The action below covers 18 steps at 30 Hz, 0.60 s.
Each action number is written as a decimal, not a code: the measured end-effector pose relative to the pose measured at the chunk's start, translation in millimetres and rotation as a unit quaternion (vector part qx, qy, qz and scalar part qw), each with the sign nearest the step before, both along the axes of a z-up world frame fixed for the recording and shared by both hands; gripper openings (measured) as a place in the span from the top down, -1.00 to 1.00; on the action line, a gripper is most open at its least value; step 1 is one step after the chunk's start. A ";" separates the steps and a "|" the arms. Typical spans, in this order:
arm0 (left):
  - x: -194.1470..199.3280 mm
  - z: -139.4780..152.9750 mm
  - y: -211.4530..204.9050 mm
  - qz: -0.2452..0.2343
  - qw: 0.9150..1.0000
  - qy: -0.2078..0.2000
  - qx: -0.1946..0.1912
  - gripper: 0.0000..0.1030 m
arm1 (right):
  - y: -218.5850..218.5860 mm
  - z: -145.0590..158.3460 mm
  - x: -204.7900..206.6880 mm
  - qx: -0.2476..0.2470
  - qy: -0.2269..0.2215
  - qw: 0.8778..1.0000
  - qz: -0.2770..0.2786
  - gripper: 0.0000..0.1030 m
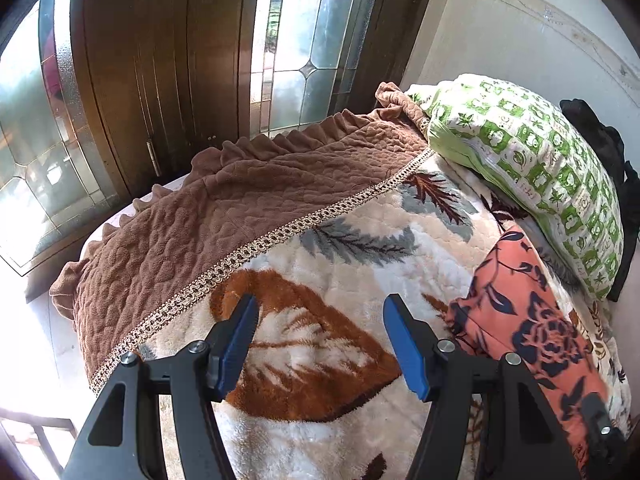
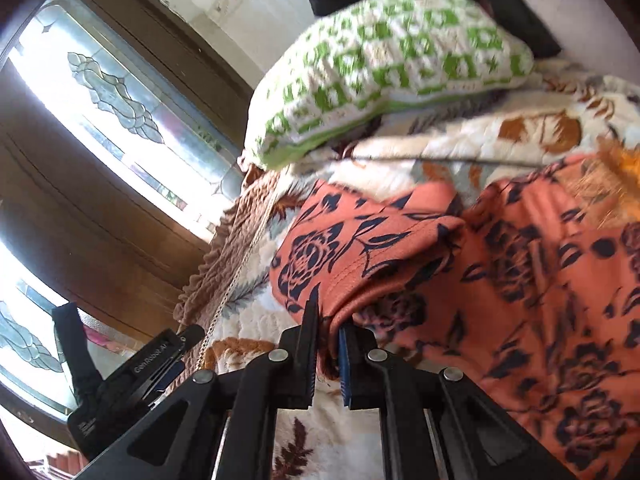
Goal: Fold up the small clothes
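Right wrist, one tool (image 2: 326,322) pinching one garment (image 2: 500,264)

Open blanket (image 1: 328,344) ahead; pillow (image 1: 532,172) blocks the right.

The blanket (image 1: 320,240) is plush, fuzzy fleece; the brown cover (image 1: 192,220) is nubby quilted cloth. The orange garment (image 2: 500,280) looks thin and smooth. Each tool (image 1: 320,320) is matt black plastic with ribbed blue pads (image 1: 240,344).
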<state>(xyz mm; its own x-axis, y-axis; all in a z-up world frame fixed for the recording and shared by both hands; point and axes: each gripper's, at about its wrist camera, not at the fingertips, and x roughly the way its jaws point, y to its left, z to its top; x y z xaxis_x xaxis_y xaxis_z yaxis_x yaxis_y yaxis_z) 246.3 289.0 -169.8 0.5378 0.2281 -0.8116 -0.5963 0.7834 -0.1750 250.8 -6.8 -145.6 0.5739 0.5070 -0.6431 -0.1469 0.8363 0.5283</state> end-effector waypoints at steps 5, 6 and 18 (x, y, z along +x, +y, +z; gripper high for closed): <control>8.5 1.7 -31.4 -0.031 0.999 0.003 0.019 -0.28 | -86.9 44.7 -14.9 -0.024 -0.060 0.995 -0.075 0.82; 10.6 2.2 -39.4 -0.040 0.999 0.004 0.025 -0.28 | -108.8 51.0 -18.3 -0.028 -0.066 0.993 -0.092 0.82; 30.5 3.1 -142.0 -0.171 0.980 0.004 0.102 -0.28 | -330.0 43.1 -62.2 -0.071 -0.047 0.954 -0.286 0.82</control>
